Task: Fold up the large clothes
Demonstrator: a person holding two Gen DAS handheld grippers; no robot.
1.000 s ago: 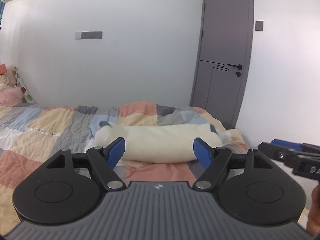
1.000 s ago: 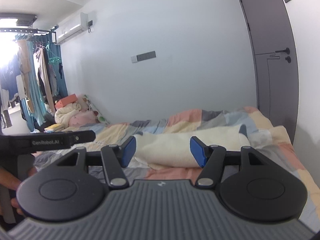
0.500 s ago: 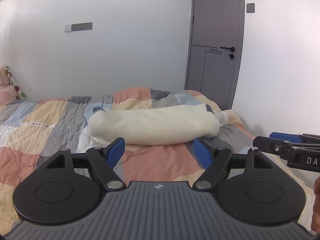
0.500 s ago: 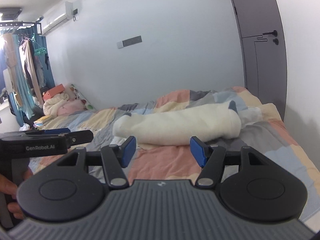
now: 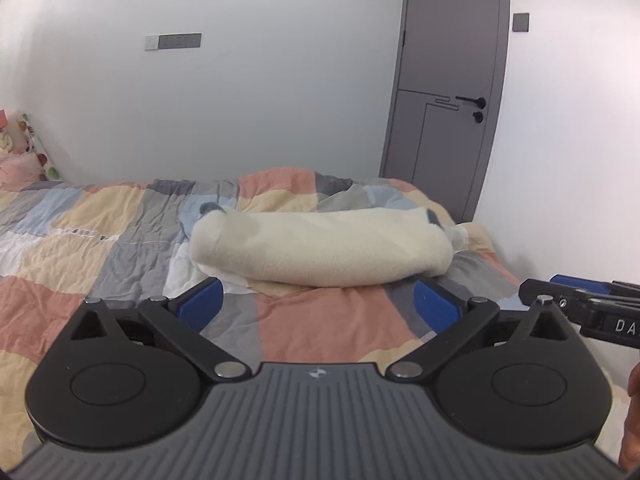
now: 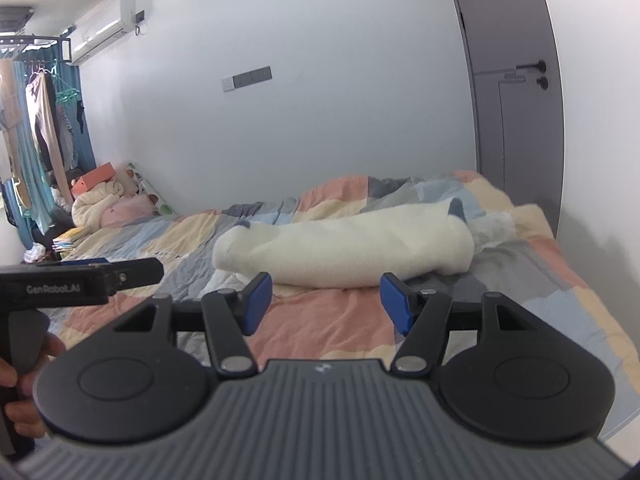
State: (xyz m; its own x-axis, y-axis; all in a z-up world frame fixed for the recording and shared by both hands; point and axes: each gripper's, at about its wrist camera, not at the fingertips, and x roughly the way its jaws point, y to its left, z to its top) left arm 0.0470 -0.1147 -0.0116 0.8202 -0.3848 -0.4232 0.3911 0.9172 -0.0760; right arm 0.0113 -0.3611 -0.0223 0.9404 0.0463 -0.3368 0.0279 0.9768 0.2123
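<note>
A cream fleece garment (image 5: 320,246) lies rolled into a long bundle across the patchwork quilt (image 5: 120,236) on the bed, with small grey-blue patches at both ends. In the right wrist view the same garment (image 6: 344,246) lies ahead of the fingers. My left gripper (image 5: 318,304) hovers short of the bundle, its jaws opening wide with nothing between them. My right gripper (image 6: 326,300) stands open and empty just short of the bundle. Each gripper shows at the edge of the other's view, held by a hand.
A grey door (image 5: 448,92) stands shut at the far right, past the bed's corner. Pillows and soft toys (image 6: 108,204) pile up at the bed's far left end. Clothes hang on a rack (image 6: 36,120) at the left.
Both views have dipped, so the bundle now sits above the fingertips instead of behind them. The left gripper's blue pads have spread farther apart. The right gripper's pads keep their spacing.
</note>
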